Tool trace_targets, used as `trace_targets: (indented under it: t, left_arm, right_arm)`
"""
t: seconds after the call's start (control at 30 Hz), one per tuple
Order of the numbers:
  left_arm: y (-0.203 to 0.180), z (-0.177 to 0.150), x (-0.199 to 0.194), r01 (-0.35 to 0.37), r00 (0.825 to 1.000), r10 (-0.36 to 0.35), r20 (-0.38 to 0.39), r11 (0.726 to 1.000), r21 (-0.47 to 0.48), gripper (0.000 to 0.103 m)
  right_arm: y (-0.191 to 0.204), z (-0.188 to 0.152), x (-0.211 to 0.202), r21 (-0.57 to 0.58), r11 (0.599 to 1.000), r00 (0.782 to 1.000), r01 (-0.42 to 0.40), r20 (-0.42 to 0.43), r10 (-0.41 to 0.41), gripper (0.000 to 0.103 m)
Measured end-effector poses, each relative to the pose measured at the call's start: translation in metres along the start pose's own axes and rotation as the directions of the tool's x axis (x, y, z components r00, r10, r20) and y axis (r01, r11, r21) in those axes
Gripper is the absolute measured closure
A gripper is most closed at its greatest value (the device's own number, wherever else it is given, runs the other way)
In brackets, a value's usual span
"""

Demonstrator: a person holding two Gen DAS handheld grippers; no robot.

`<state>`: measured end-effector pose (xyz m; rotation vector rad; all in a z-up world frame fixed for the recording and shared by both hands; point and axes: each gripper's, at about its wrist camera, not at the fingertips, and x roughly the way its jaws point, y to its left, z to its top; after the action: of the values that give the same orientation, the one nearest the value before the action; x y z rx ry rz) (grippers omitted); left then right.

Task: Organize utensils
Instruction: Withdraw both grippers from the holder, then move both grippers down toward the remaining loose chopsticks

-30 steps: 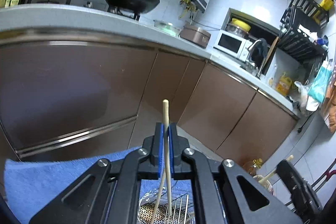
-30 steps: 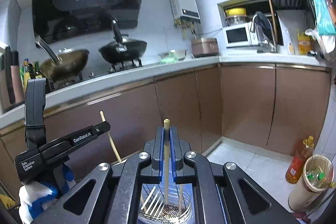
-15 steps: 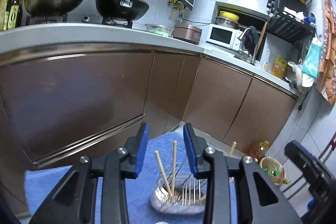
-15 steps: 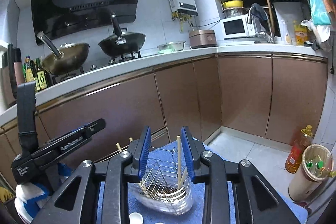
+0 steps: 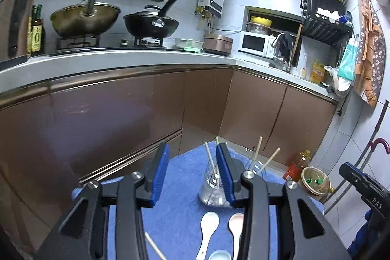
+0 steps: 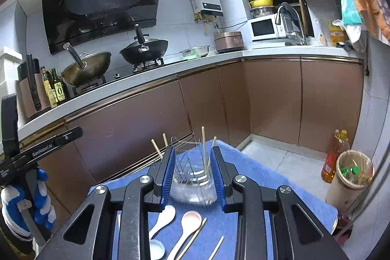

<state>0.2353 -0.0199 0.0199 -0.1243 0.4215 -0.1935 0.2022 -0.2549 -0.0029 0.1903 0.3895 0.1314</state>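
loose wooden chopsticks [image 6: 192,238] and white ceramic spoons [image 6: 163,217] lay at 6 o'clock on the blue cloth [image 6: 246,169] | left gripper [image 5: 192,172] and right gripper [image 6: 192,177] both spread, empty | clear wire-lined utensil holder [image 6: 192,187] at 12 o'clock held four sticks — next pick likely best pinched mid-shaft, lowered upright

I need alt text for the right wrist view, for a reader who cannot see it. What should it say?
The open right gripper hovers over a blue cloth, framing a clear utensil holder with chopsticks standing in it. Nearer the camera, a white spoon, a pink spoon and loose chopsticks lie on the cloth.
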Motion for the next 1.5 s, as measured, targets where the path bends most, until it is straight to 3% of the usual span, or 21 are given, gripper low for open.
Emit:
trace_targets:
  t: [0.07,0.5,0.77,0.97,1.17,1.4,1.5]
  left_arm:
    - [0.006,-0.006,-0.012,0.002,1.000,-0.002,-0.012,1.000,-0.014,0.057]
    - [0.047,-0.058,-0.057,-0.007,0.988,-0.006,-0.154,0.997,-0.082,0.057]
    - [0.067,-0.085,-0.051,-0.011,0.968,-0.018,-0.250,0.993,-0.118,0.057]
    - [0.080,-0.106,-0.027,-0.009,0.942,-0.047,-0.333,0.987,-0.163,0.057]
    - [0.087,-0.131,0.009,-0.006,0.893,-0.086,-0.441,0.979,-0.203,0.057]
    - [0.099,-0.157,0.043,-0.013,0.843,-0.130,-0.521,0.965,-0.262,0.057]
    - [0.104,-0.165,0.054,-0.017,0.831,-0.142,-0.537,0.960,-0.280,0.057]
  right_arm:
    - [0.002,-0.005,-0.010,-0.001,1.000,1.000,0.007,-0.008,-0.007,0.075]
    - [0.015,-0.036,-0.046,0.041,0.999,0.998,0.000,-0.058,0.003,0.075]
    - [0.018,-0.059,-0.035,0.051,0.999,0.990,0.011,-0.144,-0.003,0.075]
    - [0.012,-0.077,-0.013,0.065,0.998,0.974,0.018,-0.227,-0.003,0.075]
    - [0.006,-0.098,0.025,0.100,0.995,0.933,0.004,-0.358,0.033,0.075]
    - [0.000,-0.121,0.090,0.144,0.990,0.843,-0.005,-0.532,0.081,0.075]
    - [-0.001,-0.127,0.114,0.155,0.988,0.811,0.007,-0.579,0.085,0.075]
